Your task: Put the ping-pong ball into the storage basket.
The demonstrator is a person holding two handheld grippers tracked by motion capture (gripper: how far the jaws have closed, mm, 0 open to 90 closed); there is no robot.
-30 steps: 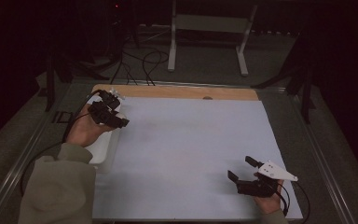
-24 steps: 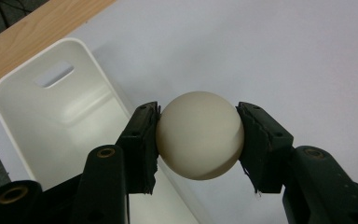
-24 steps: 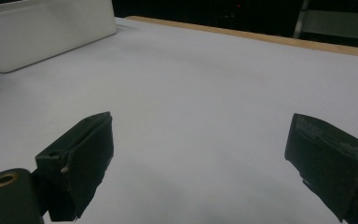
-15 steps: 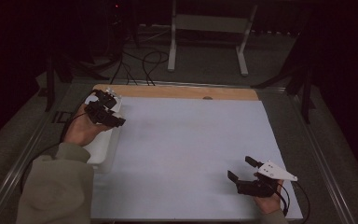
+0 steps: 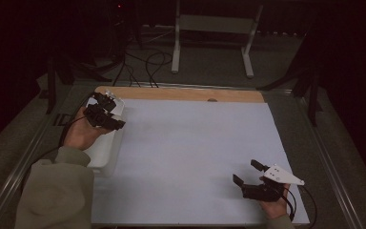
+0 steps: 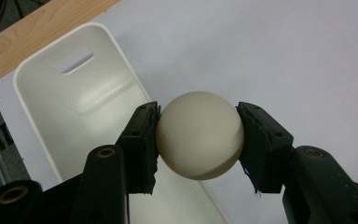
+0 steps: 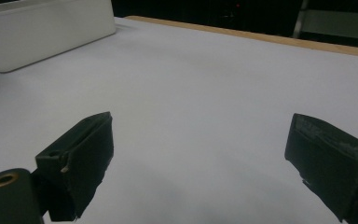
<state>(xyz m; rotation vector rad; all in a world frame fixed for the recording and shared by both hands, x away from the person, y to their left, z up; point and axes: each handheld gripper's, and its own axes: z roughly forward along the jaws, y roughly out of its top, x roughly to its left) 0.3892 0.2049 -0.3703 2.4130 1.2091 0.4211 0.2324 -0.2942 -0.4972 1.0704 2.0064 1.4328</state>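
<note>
A cream ball (image 6: 199,135) is clamped between the black pads of my left gripper (image 6: 199,141), which is shut on it. It hangs over the right rim of a white rectangular bin (image 6: 74,102), and the bin looks empty inside. In the high view the left gripper (image 5: 110,112) sits over the far end of the bin (image 5: 104,153) at the table's left. My right gripper (image 5: 245,172) rests near the front right of the white sheet. Its jaws stand wide open in the right gripper view (image 7: 200,158), with nothing between them.
A white sheet (image 5: 195,143) covers the table, with a wooden strip (image 5: 181,94) along the far edge. The bin (image 7: 46,28) shows at the upper left of the right gripper view. Cables and a metal stand (image 5: 209,28) lie on the dark floor beyond the table.
My left hand has drifted slightly left over the bin, still holding the ball. The right hand and its gripper have not moved.
</note>
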